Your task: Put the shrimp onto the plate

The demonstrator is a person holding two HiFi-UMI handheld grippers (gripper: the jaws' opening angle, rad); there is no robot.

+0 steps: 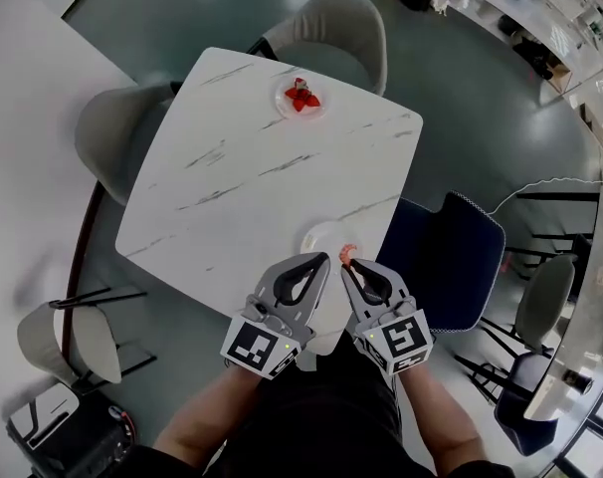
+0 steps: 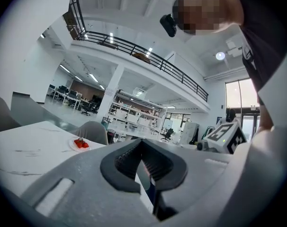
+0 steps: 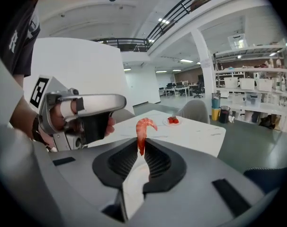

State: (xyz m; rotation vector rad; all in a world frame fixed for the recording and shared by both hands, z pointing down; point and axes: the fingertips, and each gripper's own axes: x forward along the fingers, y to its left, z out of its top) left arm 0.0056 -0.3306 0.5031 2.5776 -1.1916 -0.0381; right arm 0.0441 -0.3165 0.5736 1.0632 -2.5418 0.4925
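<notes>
The right gripper (image 3: 142,144), at 6 o'clock in the picture, has its jaws pinched on the tail of a shrimp (image 3: 143,126), which stands up with its curled end tipping toward 3 o'clock. At 9 o'clock a hand (image 3: 49,126) holds the left gripper (image 3: 84,109). Behind the shrimp lies a white table (image 3: 200,134). On it, at 2 o'clock from the shrimp, sits a small plate (image 3: 173,121) of something red, with a grey chair (image 3: 194,110) past it.

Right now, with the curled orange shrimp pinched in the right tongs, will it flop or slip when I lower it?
Probably stiff: the curled orange shrimp stands upright above the right tongs without drooping. Likely light, since only its tail end is pinched. Its smooth-looking skin may be slippery, so release low over the white round plate.
</notes>
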